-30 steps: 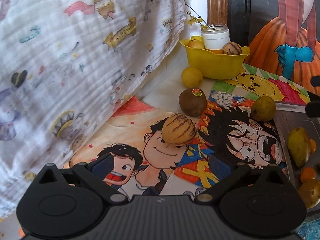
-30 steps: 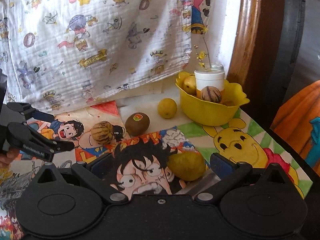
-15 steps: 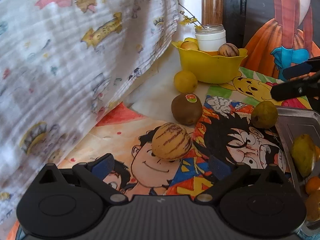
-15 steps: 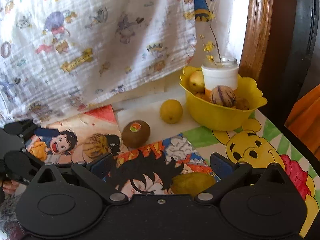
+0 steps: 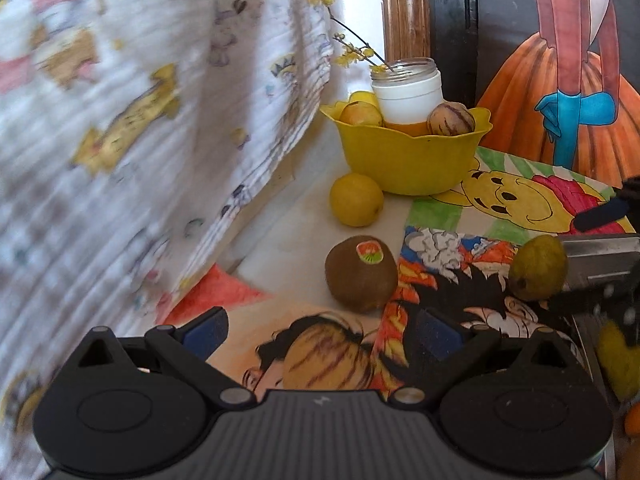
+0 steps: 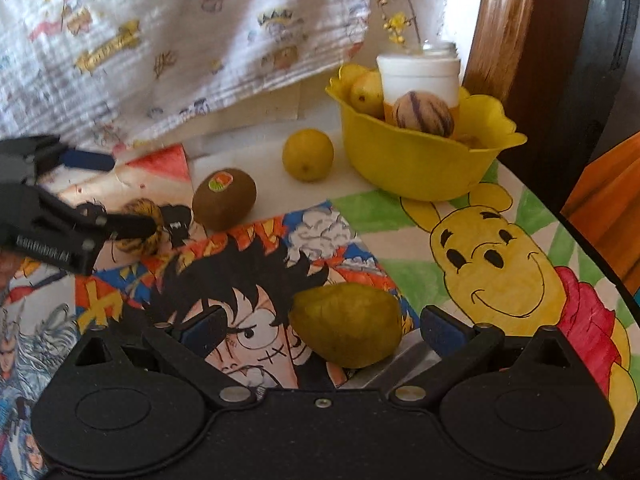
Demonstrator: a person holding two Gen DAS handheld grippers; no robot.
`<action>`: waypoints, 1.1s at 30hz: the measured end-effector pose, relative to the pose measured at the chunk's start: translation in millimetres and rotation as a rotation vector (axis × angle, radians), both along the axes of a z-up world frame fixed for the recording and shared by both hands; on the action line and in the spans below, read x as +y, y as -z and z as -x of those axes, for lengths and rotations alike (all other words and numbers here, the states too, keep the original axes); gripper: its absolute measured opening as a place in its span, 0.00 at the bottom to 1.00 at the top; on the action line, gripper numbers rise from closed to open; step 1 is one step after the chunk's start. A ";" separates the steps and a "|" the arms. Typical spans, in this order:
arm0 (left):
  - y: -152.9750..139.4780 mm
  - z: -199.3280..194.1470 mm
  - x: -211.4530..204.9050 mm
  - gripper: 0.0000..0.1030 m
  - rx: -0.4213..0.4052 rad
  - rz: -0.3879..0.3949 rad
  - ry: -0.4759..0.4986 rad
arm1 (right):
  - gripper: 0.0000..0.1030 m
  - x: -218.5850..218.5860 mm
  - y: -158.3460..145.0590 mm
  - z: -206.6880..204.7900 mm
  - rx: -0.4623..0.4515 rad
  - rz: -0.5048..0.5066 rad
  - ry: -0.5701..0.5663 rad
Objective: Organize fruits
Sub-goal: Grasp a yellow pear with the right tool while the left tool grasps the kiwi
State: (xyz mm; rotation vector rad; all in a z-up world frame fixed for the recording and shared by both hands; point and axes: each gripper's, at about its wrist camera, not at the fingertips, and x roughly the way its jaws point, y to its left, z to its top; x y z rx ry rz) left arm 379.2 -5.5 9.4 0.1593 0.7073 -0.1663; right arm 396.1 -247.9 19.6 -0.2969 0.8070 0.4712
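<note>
My left gripper (image 5: 320, 328) is open, its fingers on either side of a tan purple-striped melon (image 5: 328, 360) on the cartoon mat. The right wrist view shows that melon (image 6: 140, 226) between the left gripper's fingers (image 6: 132, 226). My right gripper (image 6: 320, 328) is open around a green-yellow pear (image 6: 346, 324) without clamping it. A brown kiwi (image 5: 361, 272) and a yellow lemon (image 5: 355, 199) lie ahead. A yellow bowl (image 5: 408, 160) at the back holds a striped melon (image 5: 451, 119), another fruit and a white jar (image 5: 406, 92).
A printed white cloth (image 5: 140, 120) hangs along the left. A metal tray (image 5: 600, 256) with yellow and orange fruit sits at the right. A wooden post (image 6: 500, 32) and a dark frame stand behind the bowl.
My left gripper has moved forward, so the striped melon now lies between its fingers. My right gripper has come closer to the pear, which now lies between its fingers.
</note>
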 end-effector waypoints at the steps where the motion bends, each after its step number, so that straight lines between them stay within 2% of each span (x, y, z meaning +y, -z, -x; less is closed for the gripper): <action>1: 0.4 -3.6 -1.3 1.00 0.001 -0.003 -0.002 | 0.99 -0.1 1.7 -0.4 0.000 0.000 0.000; 6: 5.3 -15.8 -6.2 1.00 0.004 -0.007 0.001 | 0.98 -0.8 7.8 -4.8 0.015 -0.013 -0.014; 12: 10.5 -29.8 -14.4 0.99 0.005 -0.032 0.017 | 0.88 3.5 18.0 -9.4 -0.001 0.044 -0.033; 21: 19.0 -43.1 -24.9 0.90 0.024 -0.055 0.047 | 0.73 2.5 26.6 -17.7 -0.022 0.091 -0.028; 26: 24.1 -51.0 -26.3 0.83 0.044 -0.052 0.041 | 0.72 3.0 31.0 -19.6 -0.029 0.098 -0.031; 33: 27.8 -56.8 -28.2 0.83 0.058 -0.053 0.042 | 0.72 -0.1 35.3 -24.4 -0.020 0.071 -0.031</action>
